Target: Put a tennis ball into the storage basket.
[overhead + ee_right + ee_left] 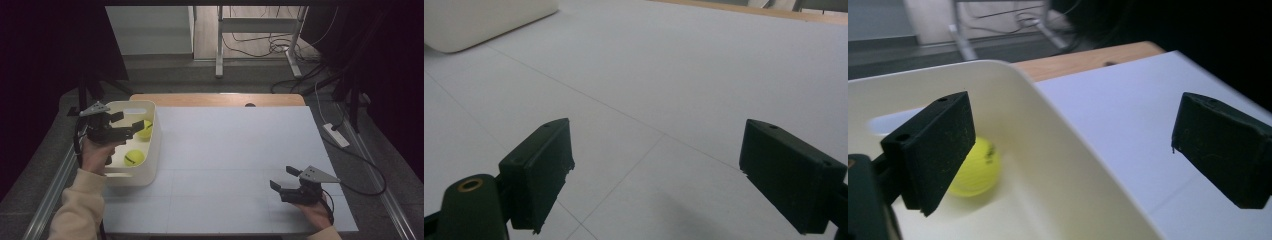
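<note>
A cream plastic bin (150, 150) stands at the table's left edge with two yellow tennis balls in it, one at the far side (145, 129) and one nearer (133, 157). My left gripper (127, 125) hovers over the bin, open, with nothing between its fingers. In the left gripper view, one ball (975, 167) lies on the bin floor behind the left jaw, and the bin wall (1048, 150) runs between the jaws. My right gripper (284, 179) rests low over the white table surface at the front right, open and holding nothing (654, 175).
The white tabletop (235, 160) spreads between the two grippers. A wooden strip (215, 99) edges the far side. Cables and a power strip (336, 135) lie on the floor to the right. The bin's corner (484, 20) appears far left in the right gripper view.
</note>
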{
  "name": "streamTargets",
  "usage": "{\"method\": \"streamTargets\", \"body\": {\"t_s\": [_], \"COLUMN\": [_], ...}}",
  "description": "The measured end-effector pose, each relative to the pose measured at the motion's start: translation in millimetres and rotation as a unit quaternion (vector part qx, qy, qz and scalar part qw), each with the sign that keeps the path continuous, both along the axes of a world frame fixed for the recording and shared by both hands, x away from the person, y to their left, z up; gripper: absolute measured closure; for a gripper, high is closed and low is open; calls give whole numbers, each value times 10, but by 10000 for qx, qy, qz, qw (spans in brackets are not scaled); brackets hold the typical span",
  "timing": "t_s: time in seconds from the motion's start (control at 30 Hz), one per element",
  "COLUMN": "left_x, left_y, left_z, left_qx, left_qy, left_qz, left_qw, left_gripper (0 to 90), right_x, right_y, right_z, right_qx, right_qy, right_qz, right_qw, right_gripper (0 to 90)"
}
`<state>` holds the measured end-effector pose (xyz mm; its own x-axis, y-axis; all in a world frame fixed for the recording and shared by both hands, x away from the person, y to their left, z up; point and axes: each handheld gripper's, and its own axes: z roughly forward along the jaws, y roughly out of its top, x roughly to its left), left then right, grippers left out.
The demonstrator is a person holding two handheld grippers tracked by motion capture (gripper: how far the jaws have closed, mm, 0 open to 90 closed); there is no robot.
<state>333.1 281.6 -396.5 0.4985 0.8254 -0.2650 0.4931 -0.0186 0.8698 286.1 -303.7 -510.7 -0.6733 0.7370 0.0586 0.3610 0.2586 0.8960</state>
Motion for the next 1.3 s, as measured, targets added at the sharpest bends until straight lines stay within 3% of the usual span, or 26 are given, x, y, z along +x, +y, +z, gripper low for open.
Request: {"method": "streamTargets", "body": {"t_s": [0.1,0.57,0.77,1.1,1.3], "left_x": [-47,-243,-394,-545,-639], "left_y": [-45,-371,-561,-778,-937], "left_z": [16,-6,-51,-95,-127], "left_qx": [-75,-20,-40,90,88], "left_qy": [-78,-290,-398,-497,-548], "left_qz": [-140,-633,-971,-1164,-1407], "left_qw": [9998,9976,9945,9919,9885], "left_gripper": [52,60,64,68,68], "right_x": [-3,2,3,-17,-23], "right_y": [-5,6,13,12,14], "right_z": [-5,-4,-7,4,6], "right_qx": [16,-45,-60,-51,-49], "right_qy": [-6,-34,-11,-59,-66], "right_qz": [-10,8,12,16,18], "right_qw": [10000,10000,10000,10000,10000], "right_gripper": [136,136,136,136,137]}}
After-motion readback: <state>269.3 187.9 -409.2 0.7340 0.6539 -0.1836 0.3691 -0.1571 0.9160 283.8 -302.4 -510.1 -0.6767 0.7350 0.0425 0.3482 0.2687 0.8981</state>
